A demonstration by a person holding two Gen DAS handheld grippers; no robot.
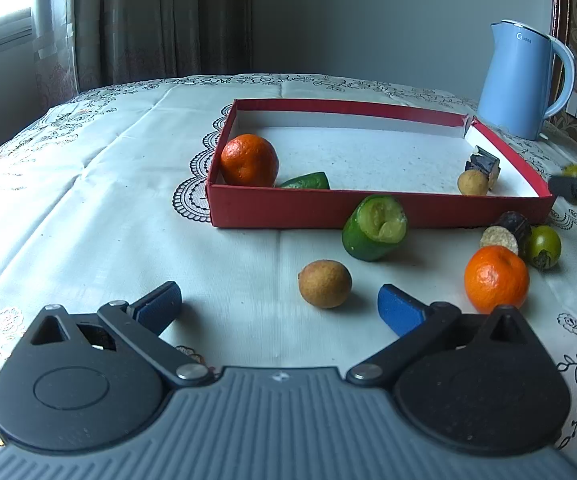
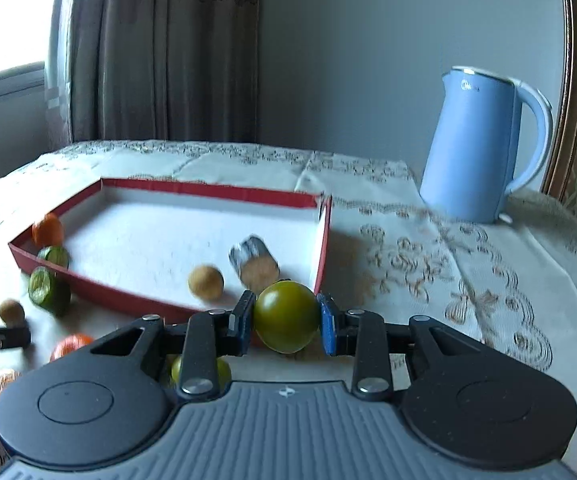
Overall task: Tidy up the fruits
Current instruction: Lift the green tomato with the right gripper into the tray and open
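The right tool (image 2: pixel 286 317) is clamped on a green fruit (image 2: pixel 286 316), pads pressing its two sides. The red box (image 2: pixel 322 240) lies just ahead and to its left, near wall below the fruit. The left tool (image 1: pixel 280 304) stands apart, empty, a small brown fruit (image 1: pixel 324 283) just ahead. Another green fruit (image 2: pixel 176 370) is half hidden under the right tool.

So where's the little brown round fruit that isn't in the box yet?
In the left wrist view, the brown fruit lies on the tablecloth, before the cut green fruit.
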